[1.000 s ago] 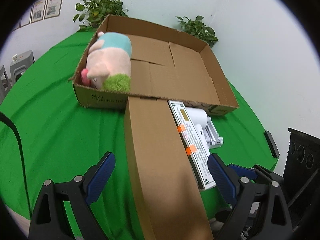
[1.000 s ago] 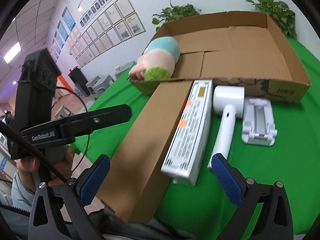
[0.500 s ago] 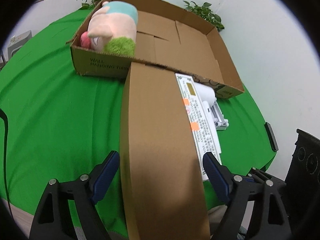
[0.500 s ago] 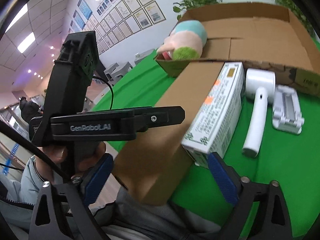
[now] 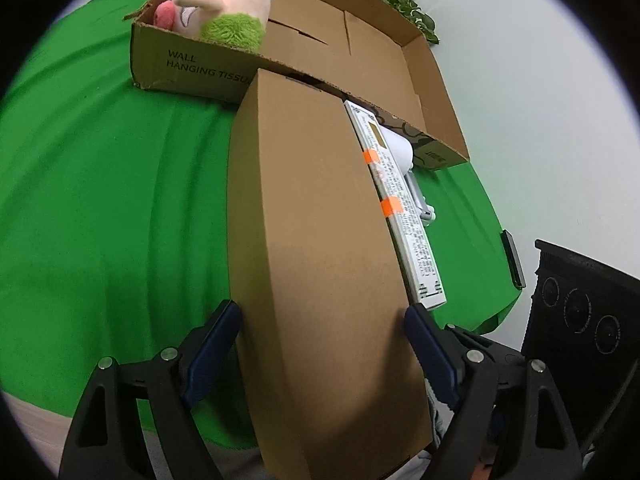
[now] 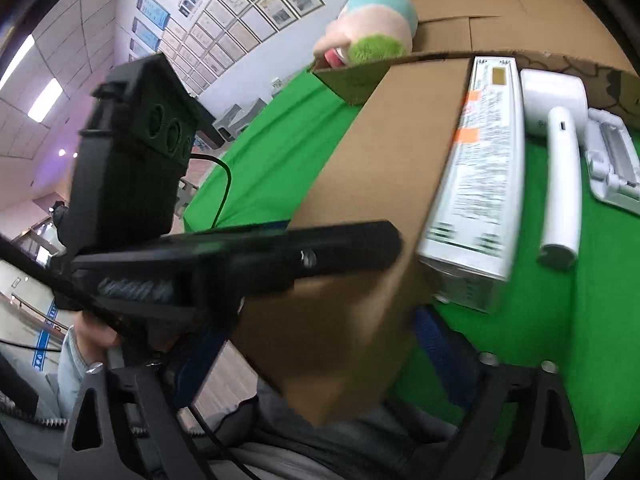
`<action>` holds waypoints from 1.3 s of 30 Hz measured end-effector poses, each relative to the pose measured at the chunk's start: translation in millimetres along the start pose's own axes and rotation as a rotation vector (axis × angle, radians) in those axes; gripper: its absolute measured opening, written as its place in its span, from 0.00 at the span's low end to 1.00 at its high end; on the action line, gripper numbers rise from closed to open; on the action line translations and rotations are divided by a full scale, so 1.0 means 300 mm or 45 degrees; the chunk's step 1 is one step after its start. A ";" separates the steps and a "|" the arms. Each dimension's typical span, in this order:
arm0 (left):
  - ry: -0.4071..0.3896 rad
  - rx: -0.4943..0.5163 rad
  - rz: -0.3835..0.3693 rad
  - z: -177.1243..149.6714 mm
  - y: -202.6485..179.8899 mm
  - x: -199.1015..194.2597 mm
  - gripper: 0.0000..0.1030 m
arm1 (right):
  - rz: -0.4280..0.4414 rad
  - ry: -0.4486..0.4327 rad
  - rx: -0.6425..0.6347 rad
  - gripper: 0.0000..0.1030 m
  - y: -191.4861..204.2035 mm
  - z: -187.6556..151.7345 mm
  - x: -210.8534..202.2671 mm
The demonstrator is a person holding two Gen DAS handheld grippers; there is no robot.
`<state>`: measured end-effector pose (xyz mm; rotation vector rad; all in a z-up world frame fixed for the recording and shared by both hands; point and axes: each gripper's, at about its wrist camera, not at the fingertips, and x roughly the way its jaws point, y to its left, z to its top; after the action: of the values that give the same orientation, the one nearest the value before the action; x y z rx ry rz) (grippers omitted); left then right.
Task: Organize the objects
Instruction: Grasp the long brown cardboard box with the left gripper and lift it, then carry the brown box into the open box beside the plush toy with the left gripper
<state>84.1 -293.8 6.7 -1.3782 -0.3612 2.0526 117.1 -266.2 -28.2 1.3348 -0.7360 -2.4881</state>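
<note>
Cardboard box (image 5: 320,248) — between left claw (image 5: 322,326) pads

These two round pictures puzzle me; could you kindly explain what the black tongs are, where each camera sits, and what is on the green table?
No robot here: a person holds a hand-held gripper in each hand, each with a fisheye camera looking along its fingers. The left view shows the left gripper with blue pads against both sides of a long brown box. The right view shows the right gripper at the same box's near end; whether it grips is unclear. On the green table lie a white carton, a white dryer, and an open tray box holding a plush toy.
</note>
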 end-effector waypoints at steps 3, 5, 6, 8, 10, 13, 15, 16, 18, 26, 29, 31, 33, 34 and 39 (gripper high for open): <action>0.027 -0.032 -0.028 -0.008 0.016 0.000 0.82 | -0.027 0.009 0.007 1.00 -0.006 0.024 0.027; 0.036 -0.052 -0.043 -0.013 0.026 -0.001 0.82 | -0.031 0.027 0.031 1.00 -0.020 0.039 0.048; 0.043 -0.064 -0.050 -0.012 0.033 0.001 0.85 | -0.033 0.032 0.039 1.00 -0.024 0.044 0.057; 0.061 -0.112 -0.055 -0.010 0.055 0.014 0.91 | -0.040 0.043 0.041 1.00 -0.027 0.055 0.072; 0.062 -0.080 -0.066 -0.010 0.055 0.013 0.92 | -0.036 0.048 0.060 1.00 -0.033 0.071 0.083; 0.074 -0.063 -0.094 -0.008 0.051 0.022 0.91 | -0.028 0.052 0.074 1.00 -0.042 0.096 0.101; 0.070 -0.056 -0.092 -0.011 0.049 0.019 0.91 | -0.024 0.053 0.075 1.00 -0.045 0.113 0.112; 0.068 -0.054 -0.094 -0.014 0.050 0.016 0.91 | -0.025 0.054 0.068 1.00 -0.044 0.122 0.118; 0.059 -0.051 -0.092 -0.019 0.045 0.014 0.90 | -0.029 0.052 0.061 0.99 -0.042 0.138 0.127; 0.005 0.014 -0.034 -0.023 -0.003 -0.043 0.90 | -0.030 0.027 0.011 0.95 0.011 0.182 0.144; -0.031 0.031 -0.024 -0.008 -0.024 -0.071 0.90 | -0.020 -0.006 -0.018 0.95 0.036 0.218 0.134; -0.062 0.050 -0.024 -0.001 -0.047 -0.100 0.90 | -0.022 -0.033 -0.033 0.95 0.052 0.243 0.121; -0.094 0.073 -0.029 0.009 -0.071 -0.131 0.90 | -0.030 -0.068 -0.055 0.95 0.073 0.274 0.101; -0.106 0.083 -0.033 0.013 -0.076 -0.145 0.90 | -0.035 -0.085 -0.064 0.95 0.081 0.287 0.091; -0.193 0.154 -0.054 0.065 -0.143 -0.211 0.90 | -0.074 -0.205 -0.112 0.95 0.122 0.380 0.029</action>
<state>97.4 -299.0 84.3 -1.1381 -0.3214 2.1134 16.6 -264.1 37.4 1.1519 -0.6201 -2.6648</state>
